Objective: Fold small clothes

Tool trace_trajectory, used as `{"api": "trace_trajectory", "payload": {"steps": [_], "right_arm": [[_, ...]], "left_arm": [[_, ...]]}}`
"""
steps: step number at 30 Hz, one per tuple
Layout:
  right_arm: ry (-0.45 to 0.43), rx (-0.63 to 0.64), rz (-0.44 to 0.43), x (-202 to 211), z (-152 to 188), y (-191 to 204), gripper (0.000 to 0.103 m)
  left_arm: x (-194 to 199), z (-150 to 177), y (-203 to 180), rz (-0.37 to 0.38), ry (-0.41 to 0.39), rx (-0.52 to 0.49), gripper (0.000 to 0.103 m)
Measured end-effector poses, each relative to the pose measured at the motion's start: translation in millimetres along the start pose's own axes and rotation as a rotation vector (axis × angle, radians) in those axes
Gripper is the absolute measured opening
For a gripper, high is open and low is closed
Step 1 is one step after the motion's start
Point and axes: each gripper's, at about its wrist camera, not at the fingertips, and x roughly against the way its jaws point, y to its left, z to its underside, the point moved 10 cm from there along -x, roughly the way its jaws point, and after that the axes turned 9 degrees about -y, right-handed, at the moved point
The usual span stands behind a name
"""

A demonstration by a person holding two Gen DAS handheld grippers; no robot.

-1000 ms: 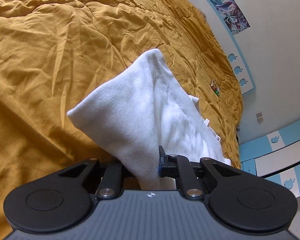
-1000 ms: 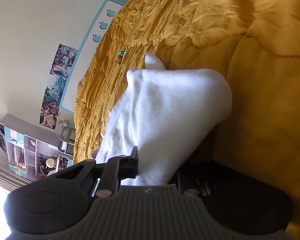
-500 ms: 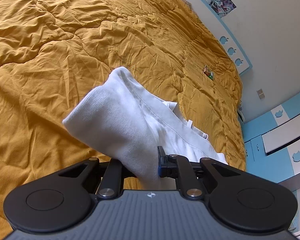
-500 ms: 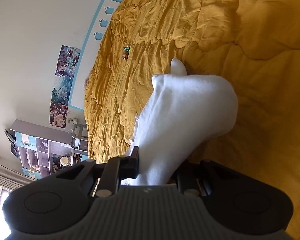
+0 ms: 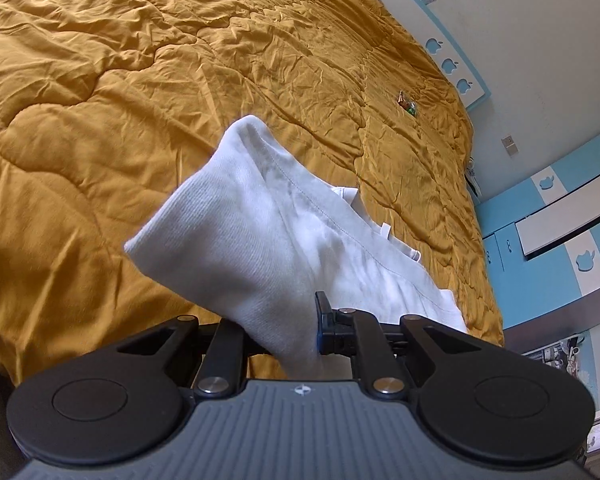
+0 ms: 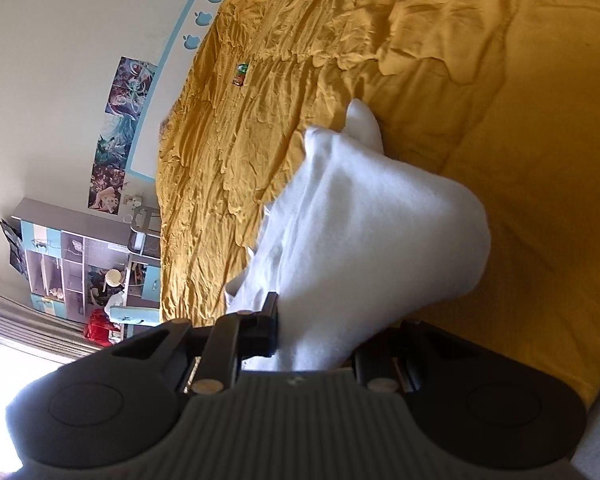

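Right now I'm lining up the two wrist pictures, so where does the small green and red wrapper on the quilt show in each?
Left wrist view: the wrapper lies upper right on the mustard quilt, beyond the white garment.
Right wrist view: the wrapper lies upper left of centre.
Shared landmark: the apple-cutout headboard, just past it.
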Motion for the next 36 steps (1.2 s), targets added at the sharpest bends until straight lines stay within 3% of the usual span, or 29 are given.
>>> {"api": "trace_trajectory", "payload": {"steps": [3,6,10,12,16,18,20,23,26,28,32,36], "right_arm": [[0.028,-0.009,0.056,12.7,18.0,-25.1,0.013],[0.018,0.071,0.117,20.7,29.2,-35.1,0.013],[-0.011,0.121,0.177,35.8,27.2,-47.1,0.020],[-0.047,0.128,0.223,48.0,16.2,-54.0,0.027],[-0.138,0.204,0.265,81.0,-6.1,-61.2,0.028],[-0.236,0.286,0.335,100.9,-22.4,-61.2,0.032],[-0.323,0.387,0.410,118.2,-41.6,-57.5,0.033],[-0.364,0.440,0.346,124.8,-64.8,-40.5,0.037],[-0.360,0.500,0.254,106.4,-83.9,-12.3,0.057],[-0.339,0.571,0.226,75.9,-93.1,14.5,0.060],[-0.160,0.600,0.207,1.3,-96.2,41.4,0.069],[-0.044,0.638,0.254,-56.4,-90.5,43.8,0.069]], "left_arm": [[2.9,18.8,21.3,0.002,0.025,0.037,0.015],[0.4,33.9,41.8,0.017,0.060,0.091,0.017],[7.8,35.2,59.8,0.051,0.048,0.117,0.024],[18.3,30.7,71.2,0.024,0.018,0.090,0.029],[49.1,15.3,91.4,-0.052,-0.082,-0.023,0.034],[70.5,-0.1,99.4,-0.161,-0.188,-0.156,0.036],[85.6,-16.9,102.8,-0.232,-0.262,-0.233,0.044],[88.2,-40.7,93.5,-0.164,-0.295,-0.245,0.056],[65.0,-68.7,74.1,-0.125,-0.281,-0.264,0.059],[42.7,-83.6,62.4,-0.103,-0.246,-0.307,0.064],[-25.0,-90.5,35.7,0.029,-0.034,-0.349,0.068],[-75.2,-102.5,28.0,-0.035,-0.001,-0.389,0.068]]}}
